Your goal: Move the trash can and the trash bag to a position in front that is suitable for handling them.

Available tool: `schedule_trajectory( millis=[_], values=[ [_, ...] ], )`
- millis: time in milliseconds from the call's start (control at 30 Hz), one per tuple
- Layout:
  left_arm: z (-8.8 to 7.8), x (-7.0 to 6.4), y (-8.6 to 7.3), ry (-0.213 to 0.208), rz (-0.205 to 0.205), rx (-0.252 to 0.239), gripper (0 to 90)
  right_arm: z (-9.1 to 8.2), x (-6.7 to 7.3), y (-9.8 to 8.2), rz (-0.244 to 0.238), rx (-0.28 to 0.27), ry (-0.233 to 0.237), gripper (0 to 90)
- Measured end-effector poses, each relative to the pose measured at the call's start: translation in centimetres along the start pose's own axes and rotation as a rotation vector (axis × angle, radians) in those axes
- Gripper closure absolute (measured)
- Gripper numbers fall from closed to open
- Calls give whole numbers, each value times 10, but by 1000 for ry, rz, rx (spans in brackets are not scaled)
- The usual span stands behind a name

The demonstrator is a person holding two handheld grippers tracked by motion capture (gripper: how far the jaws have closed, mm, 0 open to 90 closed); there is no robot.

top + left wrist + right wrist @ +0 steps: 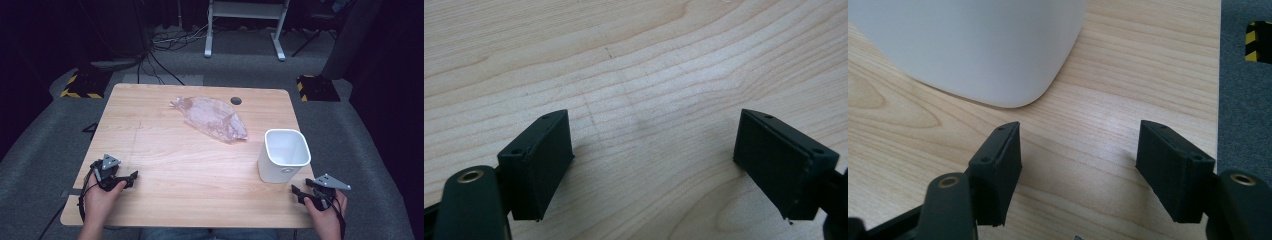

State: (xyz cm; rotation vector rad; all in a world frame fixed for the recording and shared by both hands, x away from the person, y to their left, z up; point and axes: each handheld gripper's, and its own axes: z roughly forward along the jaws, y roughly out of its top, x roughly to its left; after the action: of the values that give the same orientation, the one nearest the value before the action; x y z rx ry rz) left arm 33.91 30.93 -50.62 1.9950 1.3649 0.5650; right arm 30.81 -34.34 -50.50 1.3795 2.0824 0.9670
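Observation:
A crumpled clear plastic bag (212,117) lies on the far middle of the wooden table (165,155). At the right stands a white square bin (283,154), empty and upright; its rounded lower corner (973,45) looms just ahead of my right gripper. My left gripper (131,178) rests near the table's front left, held by a hand, its jaws spread wide over bare wood (654,150). My right gripper (298,194) sits at the front right corner, a little nearer than the bin, jaws apart with nothing between them (1079,165).
A round cable hole (236,100) sits in the table near its far edge. The table's right edge (1219,100) runs close beside my right gripper, with grey carpet beyond. Yellow-black striped blocks (80,86) and a white frame stand on the floor behind the table.

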Motion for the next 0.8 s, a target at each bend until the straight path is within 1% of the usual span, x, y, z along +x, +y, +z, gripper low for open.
schedule_trajectory(
  millis=[33, 67, 100, 133, 167, 200, 233, 267, 300, 333, 367, 400, 433, 467, 500, 533, 567, 667, 733, 800],
  values=[
    [0, 0, 0, 0, 0, 0, 161, 0, 0, 0, 0, 0, 0, 341],
    [0, 0, 0, 8, 9, -2, 161, 0, 0, 0, -4, 2, 7, 335],
    [0, -1, 0, 3, 4, -8, 165, 0, 0, 0, -7, 2, 12, 331],
    [-1, -2, -1, -3, -9, -19, 226, 1, -1, 1, -3, -2, 21, 331],
    [-1, -2, -1, -3, -9, -19, 285, 0, -2, 1, 8, -3, 34, 345],
    [-3, -3, -1, 8, -11, -21, 323, 0, -4, 2, 21, -9, 49, 354],
    [-4, -4, 0, 9, -13, -13, 323, 0, -4, 2, 21, -9, 49, 354],
    [-6, -5, 2, 15, -2, -16, 314, -2, -6, 4, 27, -18, 59, 351],
    [-11, -8, 7, 17, 13, -17, 305, -7, -10, 10, 22, -43, 45, 351],
    [-13, -9, 9, 15, 11, -30, 305, -9, -12, 14, 17, -48, 37, 351],
    [-13, -9, 9, 15, 11, -30, 305, -9, -12, 14, 17, -48, 37, 351],
    [-16, -11, 12, 2, 6, -38, 305, -10, -14, 18, 15, -50, 31, 351],
    [-19, -14, 19, -19, 3, -58, 300, -10, -20, 25, 11, -52, 19, 351],
    [-20, -17, 22, -23, 5, -61, 294, -9, -24, 28, 10, -52, 12, 351],
    [-20, -17, 22, -23, 5, -61, 293, -9, -24, 28, 10, -52, 12, 351],
    [-21, -22, 28, -37, 19, -72, 293, -5, -30, 33, 15, -51, 4, 351],
    [-21, -22, 28, -37, 19, -72, 293, -5, -30, 33, 15, -51, 4, 351],
    [-19, -31, 38, -47, 34, -83, 292, 2, -35, 40, 25, -46, 12, 350],
    [-16, -38, 46, -55, 49, -88, 292, 8, -33, 46, 19, -47, 27, 350],
    [-15, -40, 49, -53, 53, -91, 291, 10, -32, 48, 16, -45, 34, 357]
  ],
)
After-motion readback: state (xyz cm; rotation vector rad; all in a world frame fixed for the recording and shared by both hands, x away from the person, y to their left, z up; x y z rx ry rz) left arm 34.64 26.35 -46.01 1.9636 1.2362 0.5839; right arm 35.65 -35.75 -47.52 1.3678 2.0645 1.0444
